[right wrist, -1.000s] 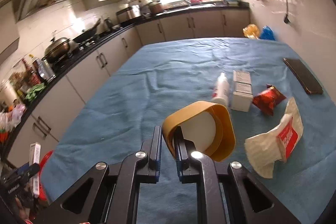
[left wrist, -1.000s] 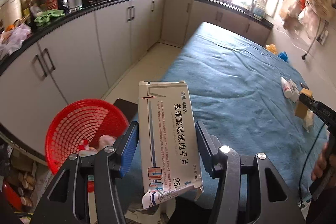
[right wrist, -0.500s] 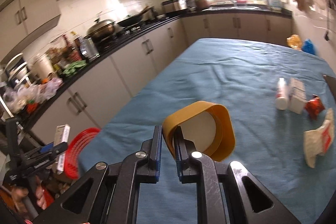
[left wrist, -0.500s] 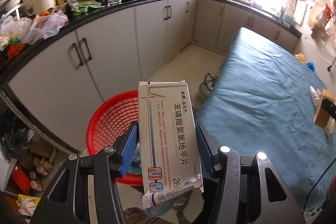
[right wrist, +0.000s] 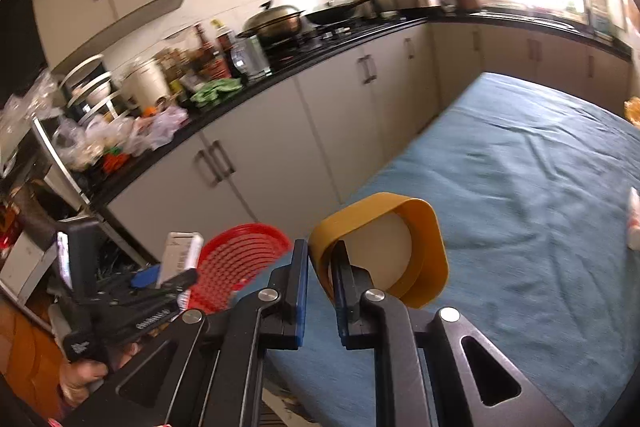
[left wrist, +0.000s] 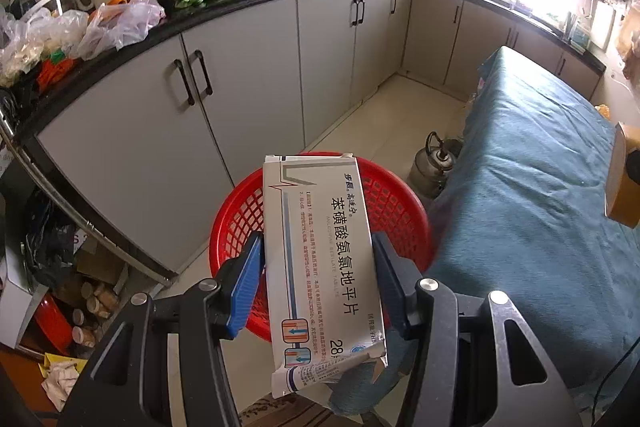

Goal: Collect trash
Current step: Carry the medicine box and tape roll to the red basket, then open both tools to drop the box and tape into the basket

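While the left gripper (left wrist: 318,263) hangs above the red basket (left wrist: 404,211) on the floor, it clamps a flat white medicine box (left wrist: 320,259) printed with dark blue characters, its lower end torn and crumpled. Both blue pads press the box's long edges, and its top juts well past the fingertips. Over the blue tablecloth (right wrist: 540,211), the right gripper (right wrist: 322,269) is nearly closed on the wall of a mustard-yellow, rounded-square ring (right wrist: 424,247), perhaps a tape roll.
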The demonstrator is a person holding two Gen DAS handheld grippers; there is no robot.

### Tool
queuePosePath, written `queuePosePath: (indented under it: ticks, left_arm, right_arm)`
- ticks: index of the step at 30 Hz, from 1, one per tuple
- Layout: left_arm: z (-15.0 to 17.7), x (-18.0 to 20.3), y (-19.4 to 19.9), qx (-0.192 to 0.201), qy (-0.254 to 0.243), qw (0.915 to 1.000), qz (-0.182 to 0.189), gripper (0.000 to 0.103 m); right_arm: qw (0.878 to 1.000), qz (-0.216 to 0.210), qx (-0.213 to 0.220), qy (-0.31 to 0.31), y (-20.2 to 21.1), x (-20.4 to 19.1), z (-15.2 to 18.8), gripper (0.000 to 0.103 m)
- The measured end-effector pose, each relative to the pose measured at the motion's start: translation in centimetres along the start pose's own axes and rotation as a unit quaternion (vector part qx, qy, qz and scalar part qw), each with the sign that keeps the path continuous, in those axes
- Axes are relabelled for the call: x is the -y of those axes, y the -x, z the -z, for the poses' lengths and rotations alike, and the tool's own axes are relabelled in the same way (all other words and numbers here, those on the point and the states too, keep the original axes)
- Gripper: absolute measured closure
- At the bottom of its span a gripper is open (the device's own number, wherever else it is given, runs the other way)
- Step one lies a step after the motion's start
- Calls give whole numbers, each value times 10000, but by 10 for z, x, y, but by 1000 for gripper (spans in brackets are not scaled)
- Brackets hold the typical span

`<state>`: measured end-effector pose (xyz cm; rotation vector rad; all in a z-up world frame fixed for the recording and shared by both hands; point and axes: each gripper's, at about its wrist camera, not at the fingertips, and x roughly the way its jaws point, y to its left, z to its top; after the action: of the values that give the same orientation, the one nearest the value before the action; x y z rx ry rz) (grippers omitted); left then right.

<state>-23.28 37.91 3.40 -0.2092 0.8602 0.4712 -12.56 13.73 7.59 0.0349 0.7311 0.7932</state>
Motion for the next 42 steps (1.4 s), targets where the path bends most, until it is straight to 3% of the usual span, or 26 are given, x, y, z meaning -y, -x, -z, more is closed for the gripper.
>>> queuePosePath:
  ticks: [14, 25, 36, 37, 40, 42]
  left_arm:
    - [0, -25, -35, -270, 262, 9993, -9, 50]
    - [-1, -34, -55, -432, 420, 9981, 140, 50]
    - [-1, -37, -57, -441, 525, 9972, 304, 48]
    - [-1, -37, -57, -447, 542, 9970, 334, 45]
    - [0, -37, -54, -453, 584, 9963, 444, 40]
    - [0, -36, -51, -455, 584, 9960, 509, 37]
  right_arm:
    - [9947, -804, -524, 364, -77, -62, -11, 90]
    - [9852, -1367, -1033, -8, -139, -71, -19, 90]
    - [9778, -1518, -1433, -190, -183, -75, -15, 87]
    - [9763, -1562, -1481, -240, -186, -74, -15, 85]
    - [9750, -1615, -1486, -355, -187, -70, -14, 60]
    - [9749, -1649, -1442, -399, -183, -67, -14, 57]
